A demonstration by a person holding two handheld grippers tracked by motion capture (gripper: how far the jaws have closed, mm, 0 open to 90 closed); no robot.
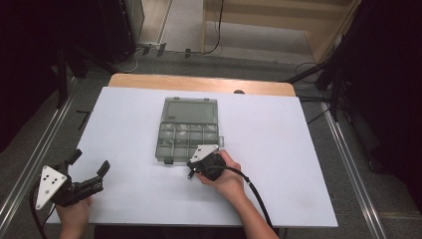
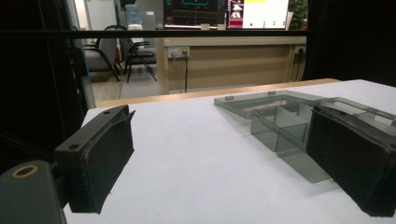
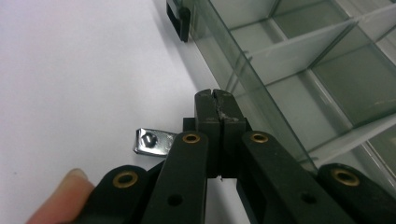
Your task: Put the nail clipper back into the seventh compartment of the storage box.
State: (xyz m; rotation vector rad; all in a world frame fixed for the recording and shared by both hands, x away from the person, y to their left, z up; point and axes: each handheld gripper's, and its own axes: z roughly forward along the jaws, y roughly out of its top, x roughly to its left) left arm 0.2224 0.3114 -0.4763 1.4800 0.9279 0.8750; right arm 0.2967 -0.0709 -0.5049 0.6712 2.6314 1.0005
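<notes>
Clear plastic box (image 1: 188,130) with little compartments lies open in the middle of the white counter (image 1: 278,149), lid flat behind it. Right hand-held gripper (image 1: 191,171) sits at the box's near edge, jaws pressed together with nothing between them. A small shiny metal piece (image 3: 152,142), maybe a clip, lies just beside it. Left hand-held gripper (image 1: 89,167) waits well apart, jaws wide.

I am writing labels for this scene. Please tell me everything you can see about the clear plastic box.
The box is smoky, see-through plastic and lies open and flat on the white table. Its lid is folded back on the far side. Thin walls split the tray into small compartments, all looking empty. A dark latch sits on the front wall. The right tool, jaws shut, is just beside that wall.
</notes>
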